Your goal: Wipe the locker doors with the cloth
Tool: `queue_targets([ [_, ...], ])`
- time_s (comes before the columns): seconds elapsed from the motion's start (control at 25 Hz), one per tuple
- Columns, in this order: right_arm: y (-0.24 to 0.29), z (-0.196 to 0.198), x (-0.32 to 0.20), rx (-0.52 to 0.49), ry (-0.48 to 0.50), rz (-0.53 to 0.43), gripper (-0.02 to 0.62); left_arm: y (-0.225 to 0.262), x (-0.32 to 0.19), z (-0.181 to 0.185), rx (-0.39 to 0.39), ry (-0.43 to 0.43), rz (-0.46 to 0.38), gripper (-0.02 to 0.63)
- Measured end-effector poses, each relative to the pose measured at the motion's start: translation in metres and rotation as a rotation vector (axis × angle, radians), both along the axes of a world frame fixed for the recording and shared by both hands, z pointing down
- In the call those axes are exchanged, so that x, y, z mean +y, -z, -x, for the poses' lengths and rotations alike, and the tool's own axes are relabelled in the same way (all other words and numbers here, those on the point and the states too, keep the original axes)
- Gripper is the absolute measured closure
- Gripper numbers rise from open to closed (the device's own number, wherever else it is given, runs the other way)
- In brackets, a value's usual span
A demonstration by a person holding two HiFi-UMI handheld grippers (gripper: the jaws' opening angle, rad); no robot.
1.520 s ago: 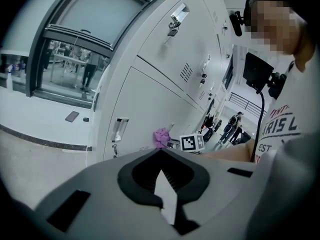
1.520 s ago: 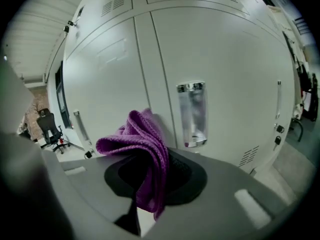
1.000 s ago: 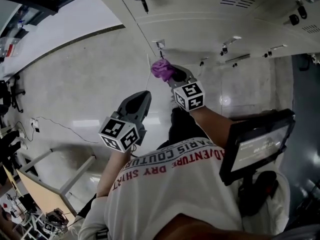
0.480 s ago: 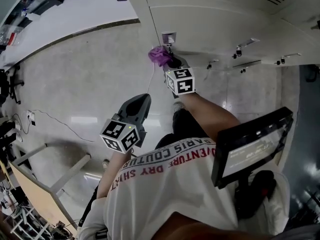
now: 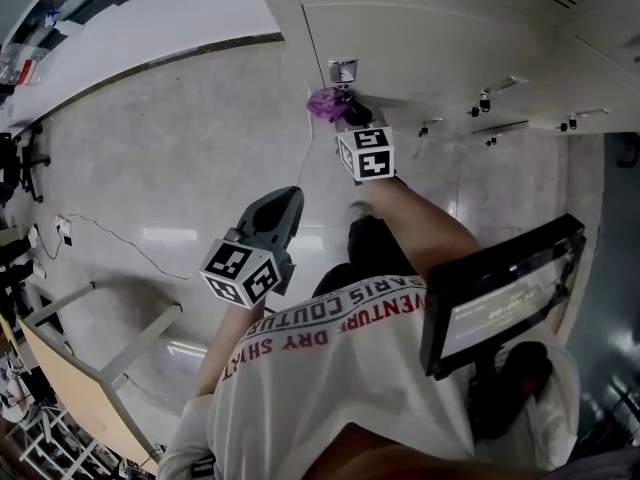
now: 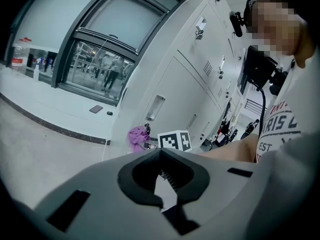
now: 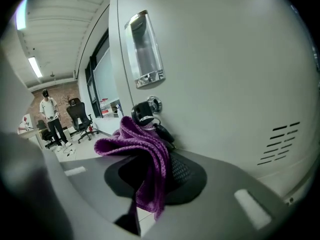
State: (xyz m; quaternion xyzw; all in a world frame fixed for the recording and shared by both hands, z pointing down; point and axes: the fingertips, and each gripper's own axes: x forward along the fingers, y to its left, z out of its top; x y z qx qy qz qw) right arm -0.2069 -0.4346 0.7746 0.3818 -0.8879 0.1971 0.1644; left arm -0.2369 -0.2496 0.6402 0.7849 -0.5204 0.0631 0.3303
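Note:
A purple cloth is bunched in my right gripper, which is shut on it. The cloth touches the pale grey locker door just below the lock with its key and a clear label holder. In the head view the same holder sits right above the cloth. My left gripper hangs lower and to the left, away from the lockers, shut and empty. From the left gripper view, the cloth shows far ahead at the locker door.
More locker doors with locks run to the right. A screen on a stand is at the person's right side. A cable crosses the glossy floor, and a table frame stands at lower left. A distant person stands near office chairs.
My right gripper has carried the cloth up and closer to the locker door, ending under the label holder by the lock. The left gripper has barely moved.

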Motion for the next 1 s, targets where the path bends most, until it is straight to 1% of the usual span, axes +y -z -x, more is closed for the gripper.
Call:
queue_targets([
  [0.12,0.001,-0.01,-0.002,0.004,-0.004,-0.009,0.525,-0.001,0.002,-0.002,0.001,-0.004,0.001,0.604],
  [0.24,0.002,-0.029,-0.006,0.011,-0.03,-0.014,0.525,0.0,0.003,-0.007,0.007,-0.009,0.002,0.604],
  [0.48,0.008,-0.085,-0.017,0.021,-0.116,-0.02,0.525,0.006,0.004,-0.022,0.011,-0.044,0.006,0.604],
  [0.64,0.009,-0.129,-0.027,0.049,-0.173,-0.039,0.525,0.011,0.001,-0.03,0.011,-0.066,-0.001,0.604],
  [0.76,0.009,-0.164,-0.034,0.063,-0.235,-0.051,0.525,0.012,0.001,-0.033,0.005,-0.075,-0.004,0.604],
  [0.88,0.008,-0.202,-0.042,0.066,-0.326,-0.054,0.525,0.012,0.001,-0.029,-0.001,-0.065,-0.013,0.604],
  [1.0,0.006,-0.231,-0.047,0.05,-0.403,-0.042,0.525,0.012,0.004,-0.025,-0.01,-0.053,-0.021,0.604],
])
